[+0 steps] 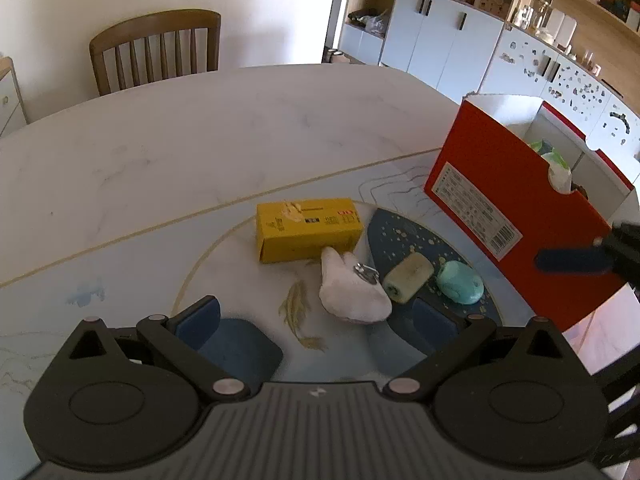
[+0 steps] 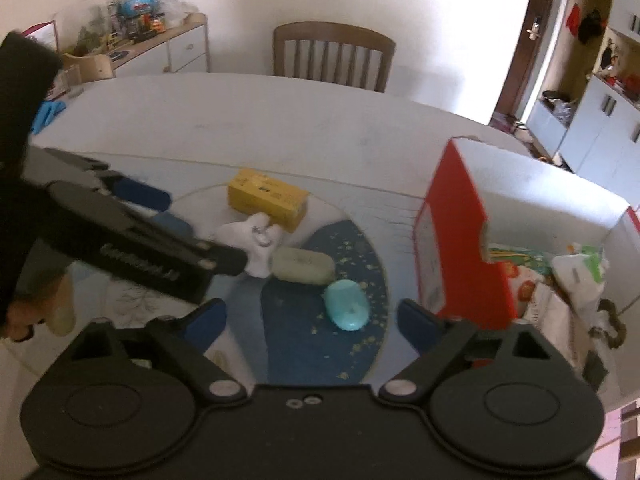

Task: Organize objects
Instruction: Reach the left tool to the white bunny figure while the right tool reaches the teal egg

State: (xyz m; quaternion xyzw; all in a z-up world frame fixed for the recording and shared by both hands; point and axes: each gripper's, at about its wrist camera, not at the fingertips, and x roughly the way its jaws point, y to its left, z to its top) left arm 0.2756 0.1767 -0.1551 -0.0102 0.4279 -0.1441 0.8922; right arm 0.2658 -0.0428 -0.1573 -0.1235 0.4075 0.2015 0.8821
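A yellow box (image 1: 306, 229) (image 2: 268, 198), a white plush with a metal ring (image 1: 352, 290) (image 2: 256, 246), a pale green oblong bar (image 1: 408, 277) (image 2: 304, 266) and a teal oval piece (image 1: 460, 282) (image 2: 346, 306) lie close together on the table mat (image 1: 120, 280). A red open box (image 1: 516, 208) (image 2: 464, 240) holding packets stands to their right. My left gripper (image 1: 320, 320) (image 2: 156, 208) is open and empty, just short of the plush. My right gripper (image 2: 310, 318) is open and empty above the teal piece; one of its fingertips (image 1: 568, 260) shows before the red box.
A wooden chair (image 1: 156, 48) (image 2: 334, 54) stands at the table's far side. White cabinets and shelves (image 1: 460, 36) fill the right. A cluttered sideboard (image 2: 132, 36) and a blue glove (image 2: 48, 114) are at far left.
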